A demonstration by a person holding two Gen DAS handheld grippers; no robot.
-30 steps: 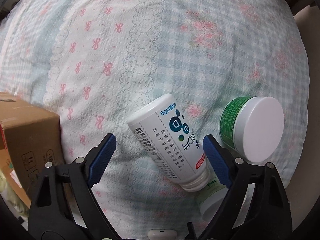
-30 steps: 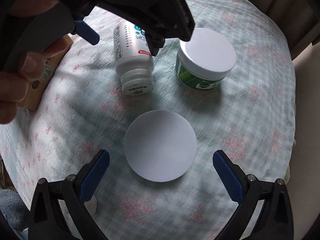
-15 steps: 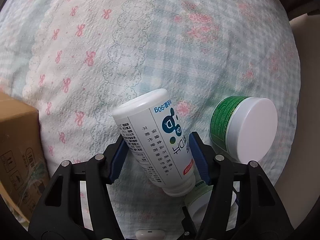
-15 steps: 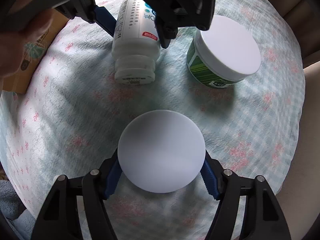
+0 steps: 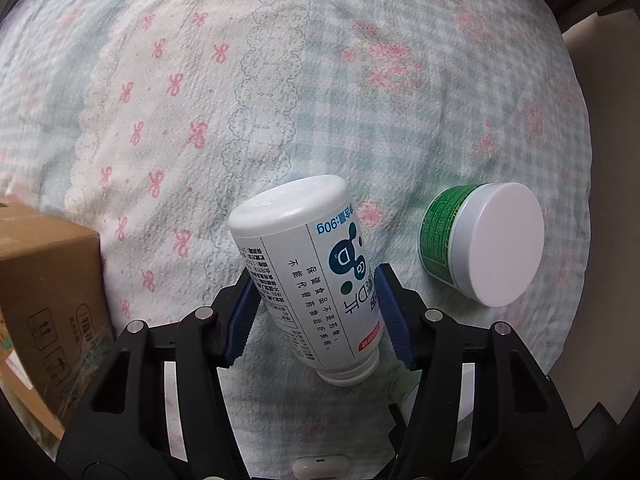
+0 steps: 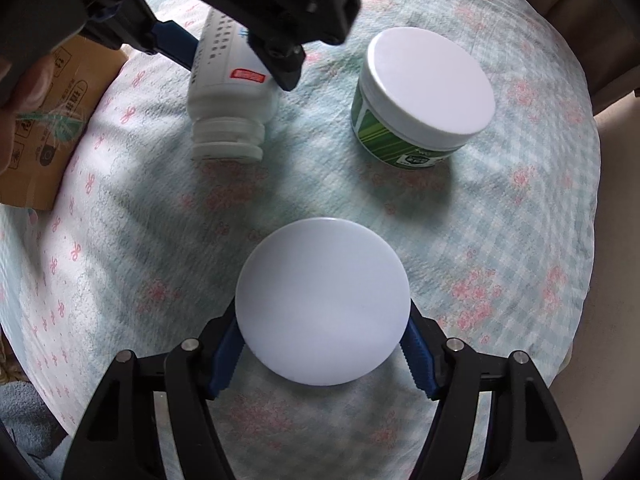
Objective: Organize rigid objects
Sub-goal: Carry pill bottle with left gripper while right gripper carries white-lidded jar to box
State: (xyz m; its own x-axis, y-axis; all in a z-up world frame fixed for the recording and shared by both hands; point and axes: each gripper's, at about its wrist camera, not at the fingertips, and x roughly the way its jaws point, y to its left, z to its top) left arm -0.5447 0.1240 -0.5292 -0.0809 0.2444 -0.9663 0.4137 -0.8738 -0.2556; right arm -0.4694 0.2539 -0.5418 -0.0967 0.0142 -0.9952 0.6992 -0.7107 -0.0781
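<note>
Left wrist view: the left gripper points forward over the quilt; both blue pads press the sides of the bottle, so the gripper is clamped on it; the bottle is tilted, base up and away from the camera, neck down toward the camera; its neck shows no cap. The green jar stands on the quilt to the right of the bottle, apart from it, white lid on. A box sits at the left edge, beside the gripper frame.

Right wrist view: the right gripper is directed down at the quilt; its pads bear on opposite edges of a white lid, so it is closed on the lid; whether a jar body lies under the lid cannot be told. Ahead, the left gripper enters from the top left, angled downward, gripping the bottle with the neck toward the camera; the person's hand shows at the left edge beside the box. The green jar stands upright to the right of the bottle, well ahead of the lid.
</note>
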